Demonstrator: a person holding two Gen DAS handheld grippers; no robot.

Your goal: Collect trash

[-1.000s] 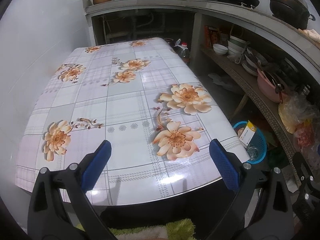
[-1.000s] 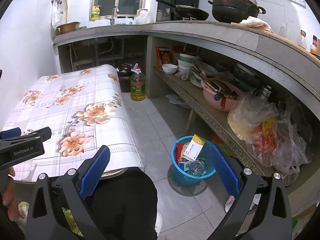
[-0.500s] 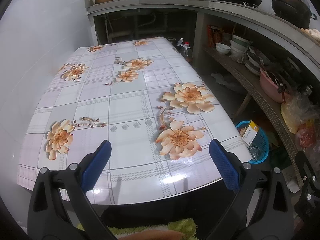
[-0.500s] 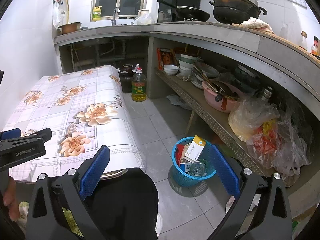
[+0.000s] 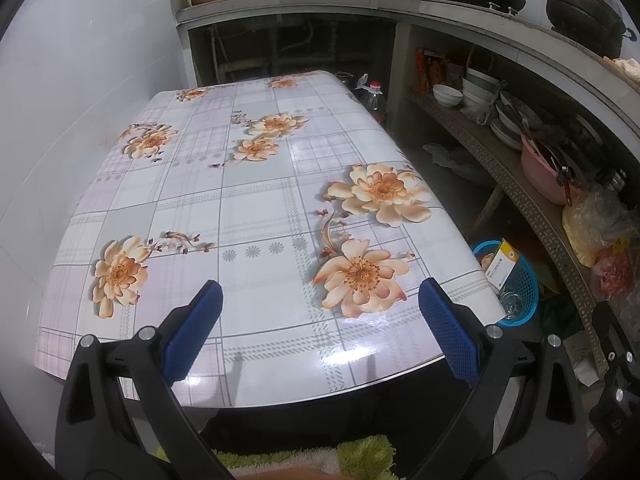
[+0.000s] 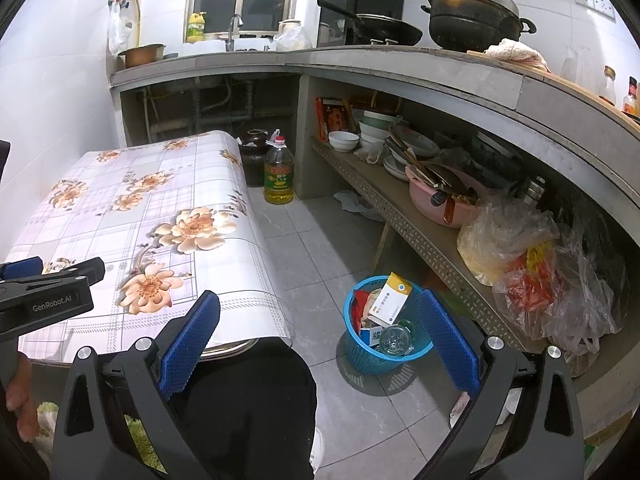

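Both the left gripper point(image 5: 318, 322) and the right gripper point(image 6: 318, 334) have jaws wide apart, holding nothing. The trash sits in the blue plastic basket point(image 6: 386, 354) on the floor, right of the flowered table point(image 5: 256, 208). The glass jar point(image 6: 394, 338), probably loose on top, could tip out if the basket is bumped.

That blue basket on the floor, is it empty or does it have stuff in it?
It has stuff in it. The blue basket stands upright, with a white and yellow box poking above its rim and a clear glass jar beside packets.
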